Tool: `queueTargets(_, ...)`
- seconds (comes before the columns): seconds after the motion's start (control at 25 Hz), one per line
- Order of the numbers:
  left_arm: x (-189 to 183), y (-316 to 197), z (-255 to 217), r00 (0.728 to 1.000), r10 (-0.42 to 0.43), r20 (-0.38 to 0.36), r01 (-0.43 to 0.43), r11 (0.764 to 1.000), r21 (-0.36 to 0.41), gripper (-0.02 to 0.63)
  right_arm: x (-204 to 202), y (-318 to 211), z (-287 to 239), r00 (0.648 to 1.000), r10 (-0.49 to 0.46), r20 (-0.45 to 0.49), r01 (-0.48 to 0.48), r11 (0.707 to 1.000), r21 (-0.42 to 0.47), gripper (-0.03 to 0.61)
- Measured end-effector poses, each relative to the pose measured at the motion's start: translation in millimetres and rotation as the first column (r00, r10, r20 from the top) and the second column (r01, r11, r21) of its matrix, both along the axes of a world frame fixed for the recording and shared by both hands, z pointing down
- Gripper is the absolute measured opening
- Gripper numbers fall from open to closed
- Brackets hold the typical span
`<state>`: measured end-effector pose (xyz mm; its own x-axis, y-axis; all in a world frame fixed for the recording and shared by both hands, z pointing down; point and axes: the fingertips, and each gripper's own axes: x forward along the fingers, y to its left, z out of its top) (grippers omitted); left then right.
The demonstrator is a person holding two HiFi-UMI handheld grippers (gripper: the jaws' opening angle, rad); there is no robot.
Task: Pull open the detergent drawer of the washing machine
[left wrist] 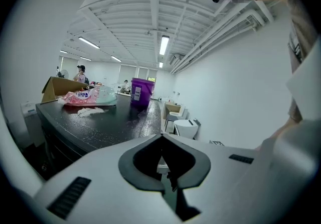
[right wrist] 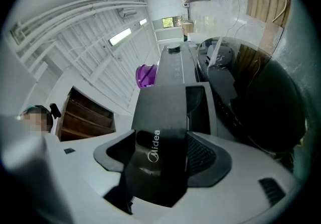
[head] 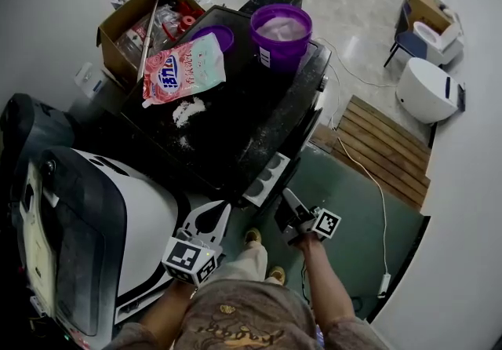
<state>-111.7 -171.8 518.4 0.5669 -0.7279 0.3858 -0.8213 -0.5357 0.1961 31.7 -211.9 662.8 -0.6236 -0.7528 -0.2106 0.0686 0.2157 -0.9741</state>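
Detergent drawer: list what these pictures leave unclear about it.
- Head view: where the right gripper meets the detergent drawer, covered by the gripper's body.
- Right gripper view: what its compartments hold, dark and partly behind the front panel.
- Left gripper view: no drawer at all; the left gripper fills the lower frame.

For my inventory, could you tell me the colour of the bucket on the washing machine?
The bucket is purple, clearest in the head view.

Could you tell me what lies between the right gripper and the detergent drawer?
Nothing: the right gripper view shows the detergent drawer clamped between the jaws of the right gripper.
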Motion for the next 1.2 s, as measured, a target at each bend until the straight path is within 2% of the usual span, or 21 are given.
queueTargets(0.48,19,14,-4,0.999,0.038,-0.007,-0.038,0.999,-0.003,0.021,41,27,-5,0.998,0.063,-0.003,-0.063,0.998,0.01,0.302)
queueTargets(0.64,23,19,-4,0.998,0.065,0.015,-0.065,0.998,0.001,0.021,51,36,-6,0.997,0.08,0.0,-0.08,0.997,0.008,0.302)
queueTargets(0.84,27,22,-5,0.998,0.066,-0.006,-0.066,0.998,-0.001,0.021,63,45,-4,0.995,0.1,0.004,-0.1,0.995,0.009,0.302)
queueTargets(1.04,28,25,-2,0.993,0.101,0.055,-0.101,0.995,0.003,0.021,71,52,-6,0.993,0.117,0.015,-0.118,0.993,0.007,0.302)
queueTargets(1.2,33,27,-6,0.995,0.095,0.023,-0.095,0.996,0.003,0.021,72,53,-8,0.993,0.118,0.021,-0.118,0.993,0.018,0.302)
